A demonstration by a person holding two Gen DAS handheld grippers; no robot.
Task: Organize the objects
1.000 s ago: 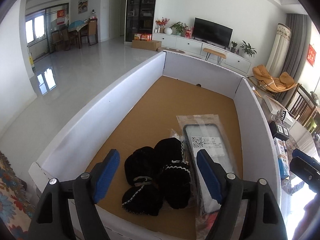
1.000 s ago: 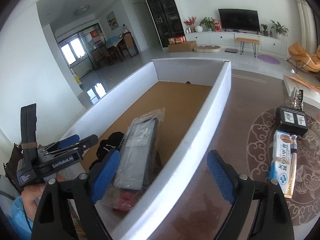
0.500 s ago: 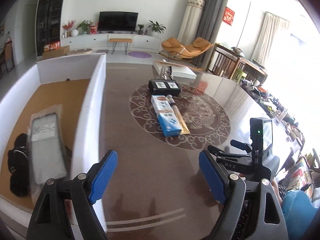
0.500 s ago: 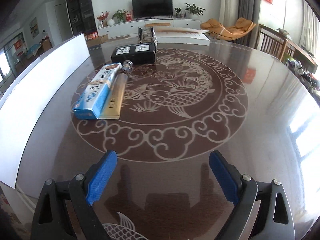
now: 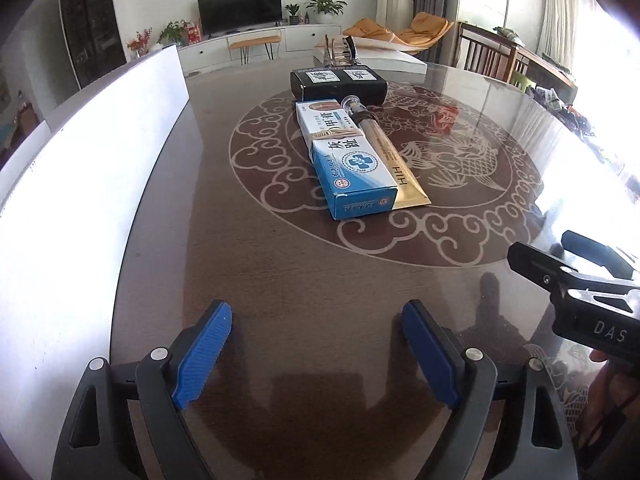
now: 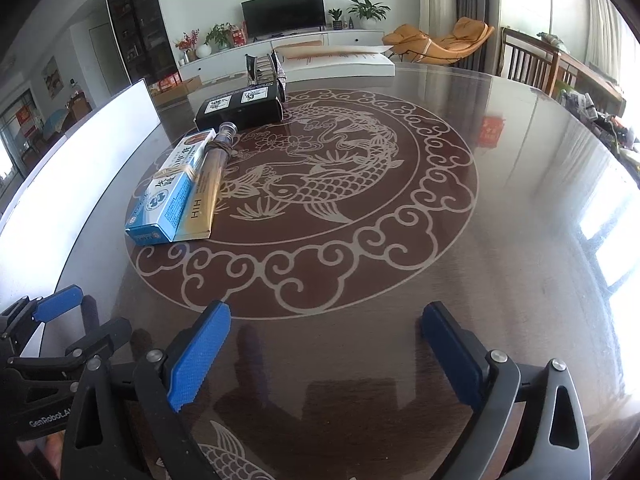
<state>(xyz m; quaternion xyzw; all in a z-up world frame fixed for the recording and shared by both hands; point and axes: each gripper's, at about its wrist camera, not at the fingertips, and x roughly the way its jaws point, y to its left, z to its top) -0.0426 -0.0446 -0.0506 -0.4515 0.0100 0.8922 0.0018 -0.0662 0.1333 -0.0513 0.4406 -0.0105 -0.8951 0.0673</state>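
Observation:
A blue and white box (image 5: 348, 160) lies on the dark table, tied with a band to a gold tube (image 5: 384, 152). Behind them lies a black box (image 5: 338, 82). The same bundle (image 6: 172, 196) and black box (image 6: 240, 108) show at the left of the right wrist view. My left gripper (image 5: 316, 354) is open and empty, well short of the bundle. My right gripper (image 6: 324, 354) is open and empty, to the right of the left gripper (image 6: 60, 312). The white wall of the cardboard box (image 5: 72, 168) stands at the left; its inside is hidden.
The round table (image 6: 400, 240) has a pale fish and cloud pattern. A metal clip stand (image 5: 340, 50) and a flat white box (image 5: 384, 58) sit at the far edge. Chairs (image 6: 532, 64) stand at the right. The right gripper's body (image 5: 580, 296) shows at the right.
Both grippers have swung right, away from the inside of the cardboard box, and now face the table with the bundle. Both stay open and empty.

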